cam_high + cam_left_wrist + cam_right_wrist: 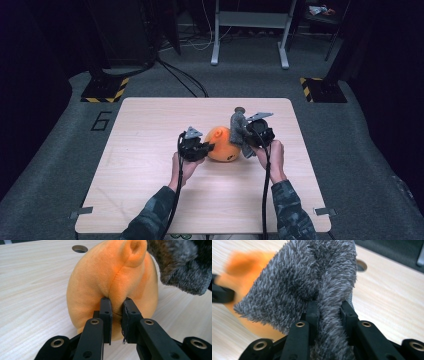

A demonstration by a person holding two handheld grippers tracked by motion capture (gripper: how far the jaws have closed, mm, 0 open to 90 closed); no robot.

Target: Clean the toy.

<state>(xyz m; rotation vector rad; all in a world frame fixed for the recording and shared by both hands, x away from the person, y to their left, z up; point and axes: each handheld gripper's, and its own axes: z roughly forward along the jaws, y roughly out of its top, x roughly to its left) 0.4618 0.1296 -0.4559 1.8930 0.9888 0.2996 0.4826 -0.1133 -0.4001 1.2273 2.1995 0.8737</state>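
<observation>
The left gripper [115, 315] pinches a small fold of the orange plush toy [112, 282] along its seam, its jaws pressed nearly together on the fabric. The right gripper [329, 315] clamps a thick ridge of the grey fuzzy plush [312, 277].

Both sit just right of centre in the high view, the orange plush toy [222, 144] resting on the wooden table [150, 175] and the grey fuzzy plush [239, 125] touching its right side.

The likeliest failure, as I judge it, is the left hold slipping: it grips only a shallow pucker of smooth fabric, so any sideways pull could slide it free. The right hold bites deeper, yet a tug could stretch the pile.

The grey piece stands roughly upright, long axis vertical, its narrow end toward the frame's top. The orange toy is rounded, with no clear long axis.
</observation>
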